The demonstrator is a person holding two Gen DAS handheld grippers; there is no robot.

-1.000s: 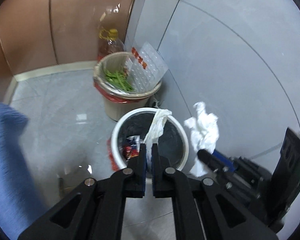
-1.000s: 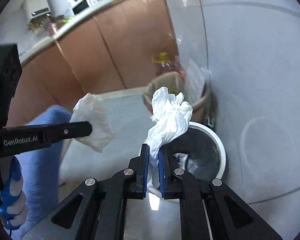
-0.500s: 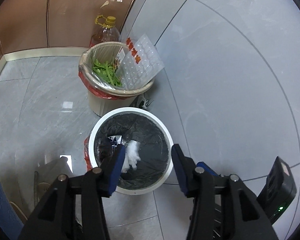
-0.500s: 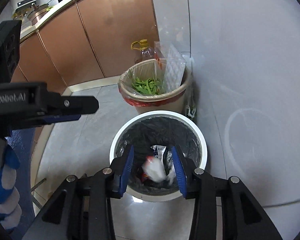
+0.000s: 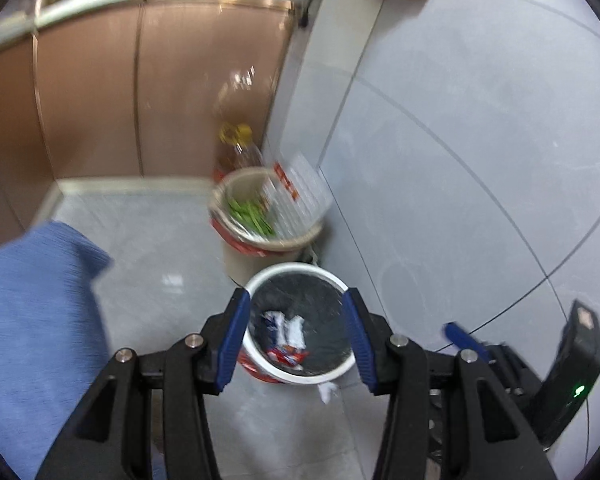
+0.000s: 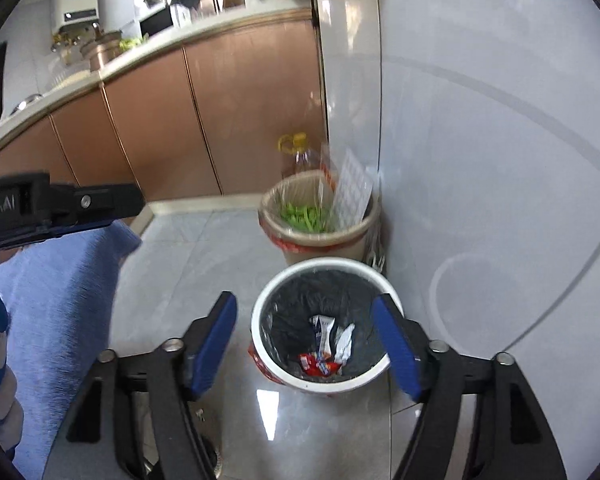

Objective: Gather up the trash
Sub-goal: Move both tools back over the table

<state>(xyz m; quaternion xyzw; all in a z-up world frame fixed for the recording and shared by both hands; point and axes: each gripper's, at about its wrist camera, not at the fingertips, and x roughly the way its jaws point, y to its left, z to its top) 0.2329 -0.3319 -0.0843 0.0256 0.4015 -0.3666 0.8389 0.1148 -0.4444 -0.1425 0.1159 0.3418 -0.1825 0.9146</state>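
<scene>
A white bin with a black liner [image 5: 332,372] [image 6: 274,300] stands on the floor by the wall. White crumpled paper [image 5: 294,330] [image 6: 332,338] and red wrappers [image 6: 318,364] lie inside it. My left gripper [image 5: 296,336] is open and empty, held above the bin. My right gripper [image 6: 306,344] is open and empty, also above the bin. A small white scrap [image 5: 327,391] lies on the floor beside the bin's near side. The right gripper's body [image 5: 500,364] shows in the left wrist view, the left gripper's arm [image 6: 60,204] in the right wrist view.
A beige bin [image 5: 260,256] [image 6: 320,244] with green vegetable scraps and a clear plastic tray stands behind the white bin. An oil bottle [image 5: 240,148] [image 6: 298,156] stands behind it. Brown cabinets [image 6: 160,128] line the back. A blue-clothed leg [image 5: 36,328] is at left.
Both grippers opened and dropped their white paper into the white bin, then drew back and up from it. The views now tilt higher toward the cabinets.
</scene>
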